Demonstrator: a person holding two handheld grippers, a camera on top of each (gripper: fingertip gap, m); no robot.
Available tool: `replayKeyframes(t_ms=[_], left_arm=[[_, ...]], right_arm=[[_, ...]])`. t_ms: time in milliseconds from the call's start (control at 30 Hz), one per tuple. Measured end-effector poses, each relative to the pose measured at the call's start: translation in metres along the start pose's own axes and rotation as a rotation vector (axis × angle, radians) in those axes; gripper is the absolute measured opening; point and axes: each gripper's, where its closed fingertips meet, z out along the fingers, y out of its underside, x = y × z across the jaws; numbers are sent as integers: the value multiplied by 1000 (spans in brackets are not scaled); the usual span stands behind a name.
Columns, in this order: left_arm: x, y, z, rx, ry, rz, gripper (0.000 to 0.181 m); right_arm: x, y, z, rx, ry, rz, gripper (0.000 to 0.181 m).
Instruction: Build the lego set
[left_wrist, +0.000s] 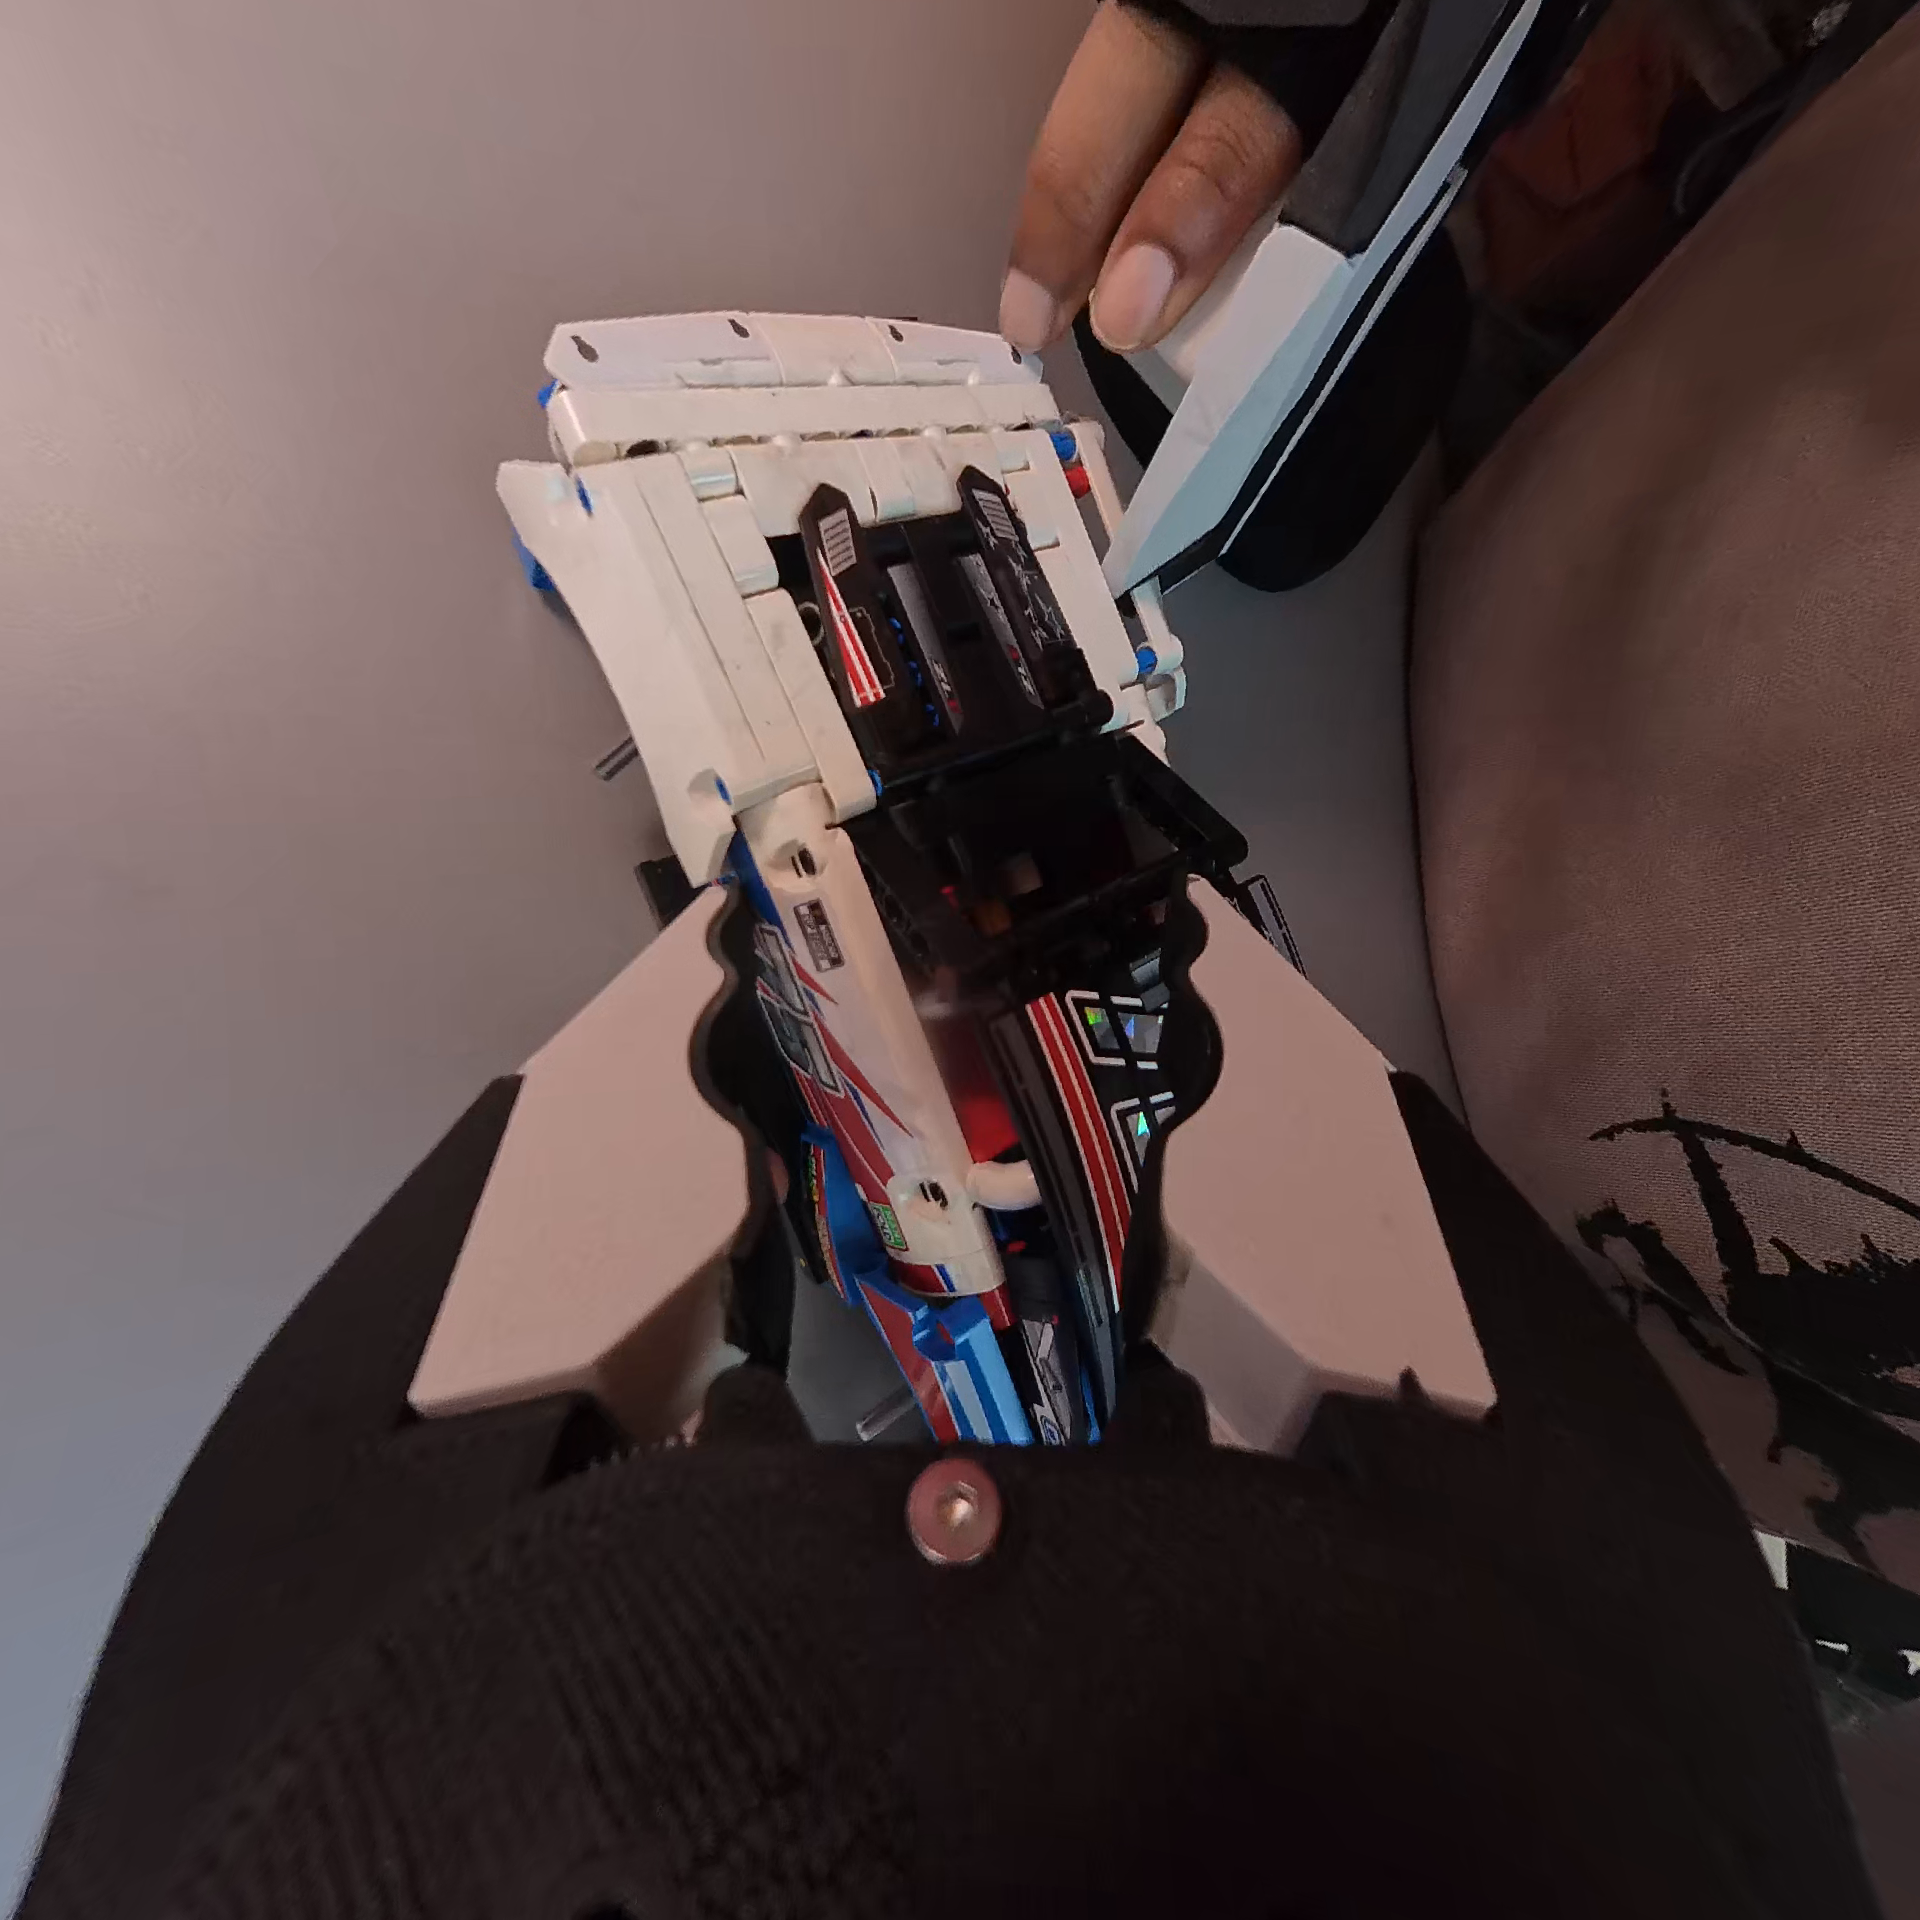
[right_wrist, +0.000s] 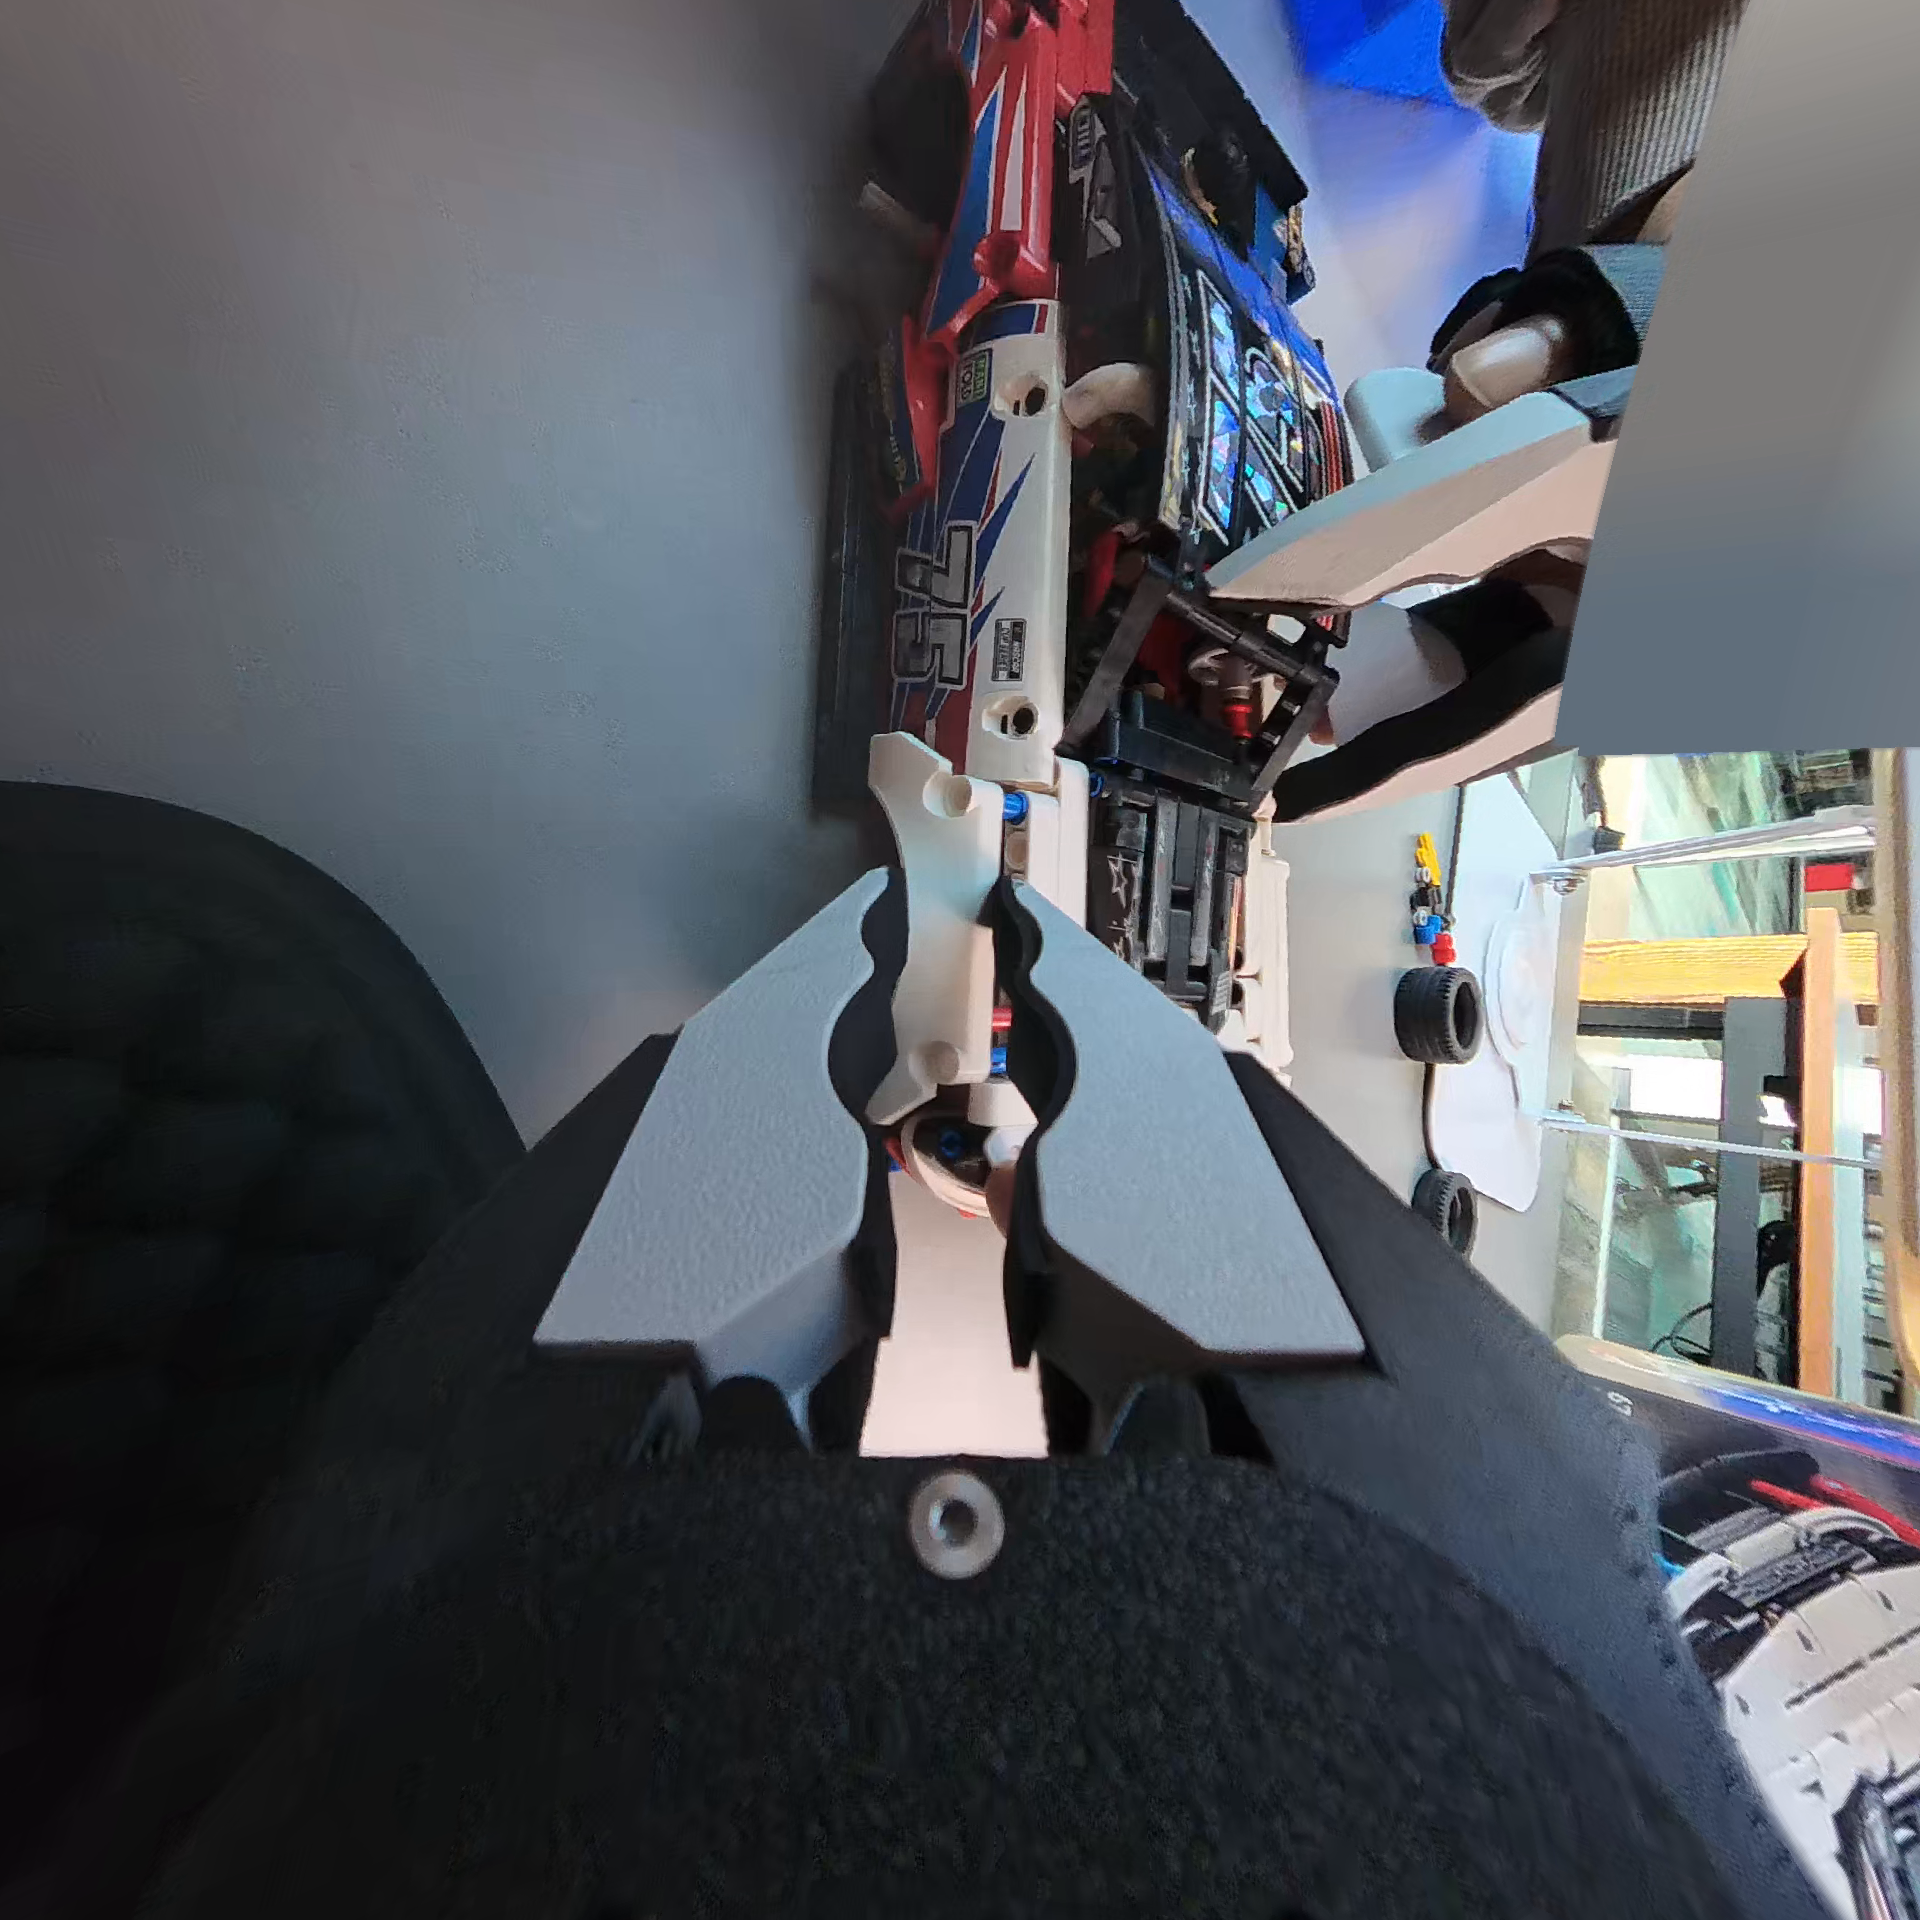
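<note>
The lego car (left_wrist: 831, 623) is a white, red, blue and black model, held up off the table. My left gripper (left_wrist: 956, 914) is shut on its rear body, with the white front end pointing away. In the right wrist view the car (right_wrist: 1018, 520) runs upward. My right gripper (right_wrist: 948, 904) is shut on a white curved wheel-arch panel (right_wrist: 935, 956) pressed against the car's front side. I cannot tell whether the panel is fully seated. The right gripper's fingers (left_wrist: 1195, 488) touch the car's front corner in the left wrist view. The left gripper's fingers (right_wrist: 1434, 509) clamp the cabin.
A person's hand (left_wrist: 1122, 208) holds the right gripper. Two loose black tyres (right_wrist: 1439, 1013) (right_wrist: 1446, 1210) and several small pieces (right_wrist: 1429, 904) lie on the white table (right_wrist: 1340, 935). The set's box (right_wrist: 1787, 1579) is at lower right. The person's grey clothing (left_wrist: 1662, 831) is close behind. Tip to tip, the grippers are about 8 centimetres apart.
</note>
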Motion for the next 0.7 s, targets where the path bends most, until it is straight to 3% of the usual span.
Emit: replayKeyframes(t_ms=[167, 700], left_arm=[[0, 0, 0, 4, -6, -4, 78], [-1, 0, 0, -25, -10, 20, 77]], right_arm=[[1, 1, -1, -13, 53, 30, 15], [-1, 0, -2, 91, -90, -67, 13]])
